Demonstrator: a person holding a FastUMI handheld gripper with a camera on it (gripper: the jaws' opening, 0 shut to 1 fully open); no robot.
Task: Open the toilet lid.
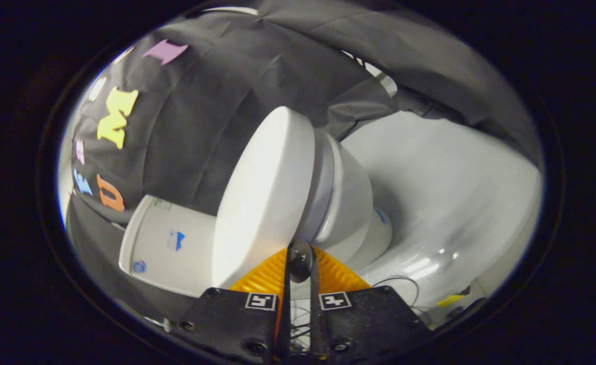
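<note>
The hand-held gripper (300, 253) is seen at 6 o'clock, its two fingers drawn close together so that only a narrow slit is left between them, and the tips meet at the lower edge of the toilet lid (265, 197). Whether the lid's edge is pinched between the fingers or the tips merely touch it cannot be told, since the contact is hidden by the fingertips themselves. The white toilet lid is found just ahead of the fingers, running from the tips toward 12 o'clock as a broad, smooth oval; the whole scene is tilted by the camera, so the lid appears turned on its side. The lid is seen lying against the seat and the bowl (346, 203), which sit immediately at 3 o'clock of it, with only a thin seam visible between them. The base of the toilet (379, 235) is seen beyond the bowl toward 4 o'clock. The white cistern (168, 243), marked with small blue stickers, is placed at 9 o'clock of the fingers, touching the lid's hinge end. A pale glossy floor (445, 203) is spread at 3 o'clock, and thin cables (404, 281) are seen lying on it near the gripper body.
</note>
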